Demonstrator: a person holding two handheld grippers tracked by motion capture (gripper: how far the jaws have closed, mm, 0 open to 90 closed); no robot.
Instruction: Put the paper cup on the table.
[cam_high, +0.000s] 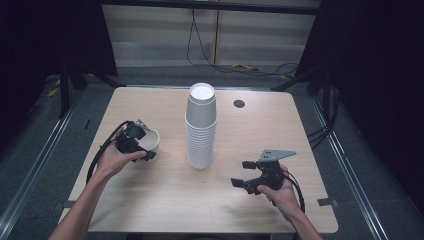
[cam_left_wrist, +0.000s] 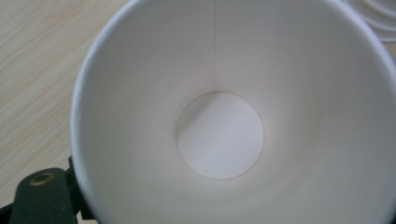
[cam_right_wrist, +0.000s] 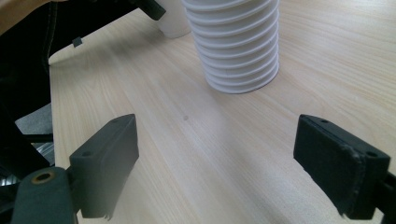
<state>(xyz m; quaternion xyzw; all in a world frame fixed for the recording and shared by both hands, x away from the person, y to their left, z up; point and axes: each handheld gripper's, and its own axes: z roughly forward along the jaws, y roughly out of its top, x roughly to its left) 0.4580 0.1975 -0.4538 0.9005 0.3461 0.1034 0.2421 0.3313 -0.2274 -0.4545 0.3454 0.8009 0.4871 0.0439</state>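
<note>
single paper cup (cam_high: 151, 139): 1 | stack of cups (cam_high: 201, 127): 1 | hand-held grippers: 2 | table (cam_high: 165, 200): 1

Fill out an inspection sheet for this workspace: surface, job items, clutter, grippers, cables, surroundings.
Surface: light wood table, bare apart from the cups; a round dark grommet near the far edge.
Job's things: tall stack of white paper cups upside down at the centre; single white cup upright, empty, left of the stack.
Clutter: nothing seen.
Grippers: left hand-held gripper at the single cup's rim, one jaw outside the wall; grip cannot be confirmed. Right hand-held gripper open above bare table, holding nothing.
Cables: a black cable trails from the left hand-held gripper; more cables on the floor beyond.
Surroundings: dark curtains, grey floor, pale back wall.
</note>
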